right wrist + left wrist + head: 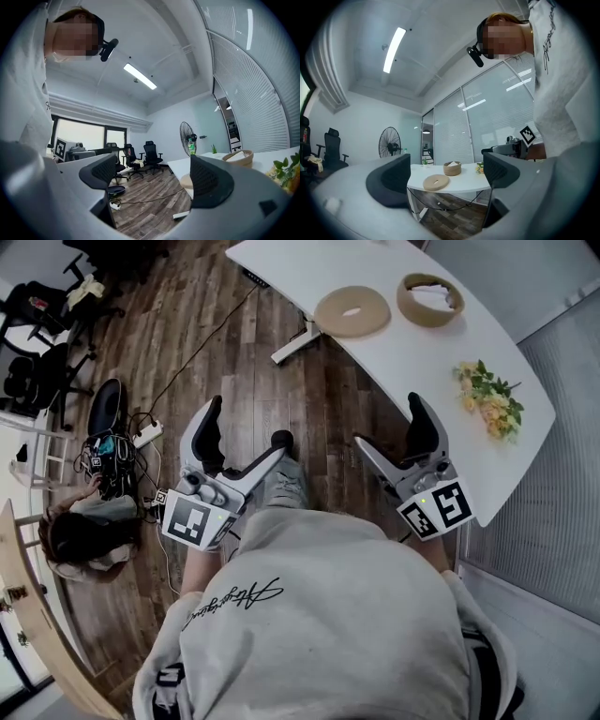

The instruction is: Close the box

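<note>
A round woven box (429, 299) stands open on the white table (412, 362), and its flat round lid (352, 311) lies beside it to the left. Both grippers hang in the air short of the table, over the wooden floor. My left gripper (242, 442) is open with nothing between its jaws; the left gripper view shows the lid (436, 181) and the box (452, 168) far ahead, between the jaws of that gripper (445, 176). My right gripper (398, 439) is also open and empty; in its own view (154, 177) the box (238, 157) sits off to the right.
A bunch of yellow flowers (490, 397) lies on the table near its right edge. The table's leg (295, 343) and a cable run across the floor. A power strip (145, 435), office chairs (37, 343) and a seated person (80, 531) are at the left. A fan (188, 136) stands behind.
</note>
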Demonstrator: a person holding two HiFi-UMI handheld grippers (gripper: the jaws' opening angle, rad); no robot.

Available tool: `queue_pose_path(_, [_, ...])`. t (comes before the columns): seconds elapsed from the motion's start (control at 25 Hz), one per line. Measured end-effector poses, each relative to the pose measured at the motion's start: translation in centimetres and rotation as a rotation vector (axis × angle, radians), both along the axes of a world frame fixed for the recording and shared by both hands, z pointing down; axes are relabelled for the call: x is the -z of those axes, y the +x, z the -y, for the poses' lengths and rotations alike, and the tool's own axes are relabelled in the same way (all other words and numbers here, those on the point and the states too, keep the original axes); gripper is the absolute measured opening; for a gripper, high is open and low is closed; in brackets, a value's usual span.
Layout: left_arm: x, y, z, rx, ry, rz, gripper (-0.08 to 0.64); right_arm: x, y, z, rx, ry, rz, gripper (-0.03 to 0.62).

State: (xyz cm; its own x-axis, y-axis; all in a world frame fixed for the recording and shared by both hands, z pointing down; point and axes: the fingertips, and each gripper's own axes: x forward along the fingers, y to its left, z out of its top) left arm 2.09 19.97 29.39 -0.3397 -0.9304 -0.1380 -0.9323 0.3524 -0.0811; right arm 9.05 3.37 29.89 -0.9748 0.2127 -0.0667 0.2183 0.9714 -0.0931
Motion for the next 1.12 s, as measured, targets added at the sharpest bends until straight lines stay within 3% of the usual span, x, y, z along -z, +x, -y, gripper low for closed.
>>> queue_pose_path(0.84, [1.8,-20.3,10.1,-0.226,-0.021,0.003,0.466,1.7,-16.5,7.7,-0.230,0.005,0.013,0.482])
queue_pose_path(1.12, [-0.6,-25.8,13.2,-0.296,-0.126,-0.059,0.466,1.3,-20.9,9.7,-0.288,0.005,-0.024,0.482])
